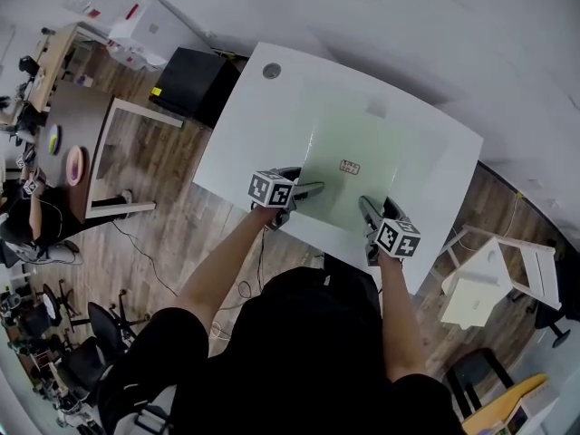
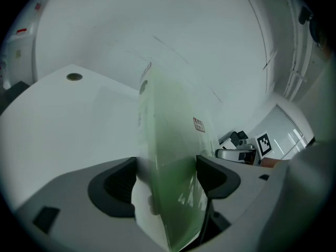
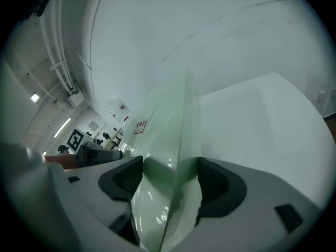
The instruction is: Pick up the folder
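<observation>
On the white desk (image 1: 263, 125) rests the folder (image 1: 372, 148), a translucent green plastic sleeve with a small label (image 1: 350, 166). It looks light, thin, floppy and slick, so it would likely sag between holds; the near corners suit best. The left gripper (image 1: 315, 188) has its jaws pressed onto the near-left corner, and the right gripper (image 1: 367, 207) clamps the near-right corner likewise.

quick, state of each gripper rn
left gripper: shut on the near edge of the green folder
right gripper: shut on the same folder's near edge
</observation>
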`<state>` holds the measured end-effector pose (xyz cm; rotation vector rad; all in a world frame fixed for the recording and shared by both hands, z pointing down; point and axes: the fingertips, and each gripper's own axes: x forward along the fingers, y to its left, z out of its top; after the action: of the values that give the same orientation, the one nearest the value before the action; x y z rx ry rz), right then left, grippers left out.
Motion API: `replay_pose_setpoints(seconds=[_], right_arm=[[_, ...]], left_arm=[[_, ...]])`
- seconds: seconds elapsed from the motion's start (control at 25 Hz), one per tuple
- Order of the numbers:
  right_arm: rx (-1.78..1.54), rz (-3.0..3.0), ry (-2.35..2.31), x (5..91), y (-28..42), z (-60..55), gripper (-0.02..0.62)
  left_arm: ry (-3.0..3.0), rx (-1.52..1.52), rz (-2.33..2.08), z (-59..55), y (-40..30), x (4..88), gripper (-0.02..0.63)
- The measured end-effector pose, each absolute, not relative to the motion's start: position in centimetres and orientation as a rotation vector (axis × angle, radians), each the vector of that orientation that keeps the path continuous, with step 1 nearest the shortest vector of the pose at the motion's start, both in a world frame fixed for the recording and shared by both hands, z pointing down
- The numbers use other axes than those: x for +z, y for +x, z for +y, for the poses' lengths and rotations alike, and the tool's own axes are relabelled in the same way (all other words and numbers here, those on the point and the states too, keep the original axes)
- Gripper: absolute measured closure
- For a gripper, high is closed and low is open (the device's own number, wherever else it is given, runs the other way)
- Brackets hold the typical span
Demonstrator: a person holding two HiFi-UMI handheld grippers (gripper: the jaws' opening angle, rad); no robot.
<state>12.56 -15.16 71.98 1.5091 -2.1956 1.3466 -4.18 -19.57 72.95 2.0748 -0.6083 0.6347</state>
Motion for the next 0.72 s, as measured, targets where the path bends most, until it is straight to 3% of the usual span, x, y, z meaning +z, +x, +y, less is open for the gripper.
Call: replay_pose_setpoints(seconds=[0.72], right_arm=[[1.017,-2.391,1.692,62.8,12.7,-9.9,0.27]], left_arm=[[2.227,0.417,-0.703,-14.1,-4.3,64.7,0.256]])
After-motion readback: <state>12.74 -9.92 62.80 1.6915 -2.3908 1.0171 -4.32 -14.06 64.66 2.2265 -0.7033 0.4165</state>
